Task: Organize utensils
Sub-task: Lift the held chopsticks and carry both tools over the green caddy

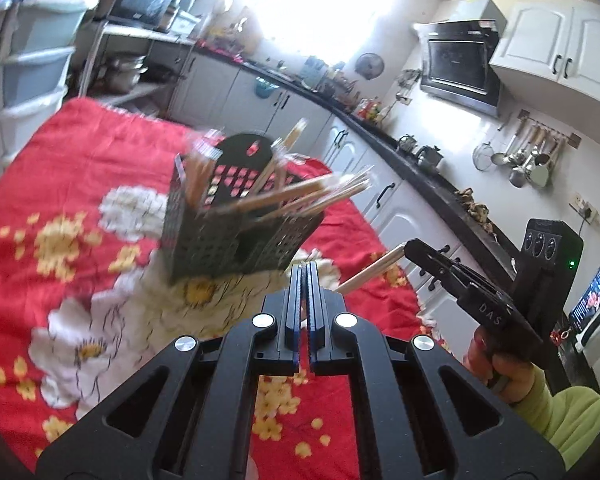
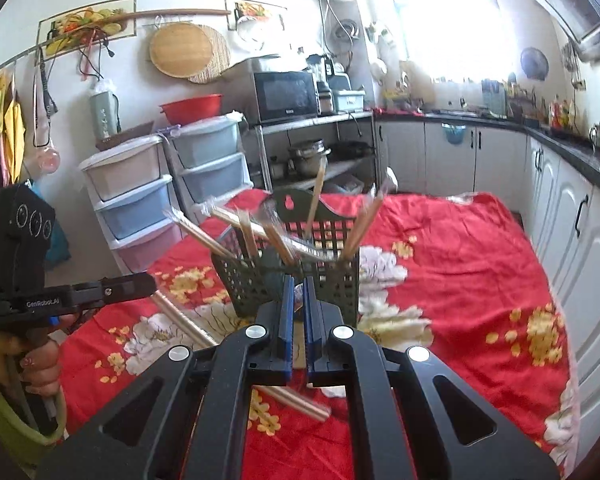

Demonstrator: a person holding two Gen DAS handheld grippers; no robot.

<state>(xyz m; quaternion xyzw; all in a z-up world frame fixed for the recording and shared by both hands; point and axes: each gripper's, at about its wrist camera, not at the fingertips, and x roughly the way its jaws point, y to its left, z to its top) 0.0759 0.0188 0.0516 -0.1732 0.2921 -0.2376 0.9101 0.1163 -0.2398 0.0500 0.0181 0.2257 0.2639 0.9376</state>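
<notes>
Both my tools are closed: the left tool (image 1: 305, 270) on nothing, the right tool (image 2: 296, 282) gripping wrapped chopsticks (image 2: 188, 326) crosswise. Ahead of both tools stands the perforated black utensil basket (image 1: 236, 236), full of splayed chopsticks. Swinging in crosswise, the pair could catch them and tip the basket onto the red floral cloth (image 2: 460, 280).

A bright window (image 2: 448, 20) washes out the far wall of a small kitchen. White cabinets (image 2: 556, 216) run under a dark countertop (image 1: 420, 168) along one side, with a range hood (image 1: 460, 64) above. A metal rack (image 2: 312, 148) carries a microwave (image 2: 286, 94) (pots below, possibly steel). Pastel plastic drawers (image 2: 132, 196) stand beside it, and ladles (image 1: 528, 160) hang on the wall.
</notes>
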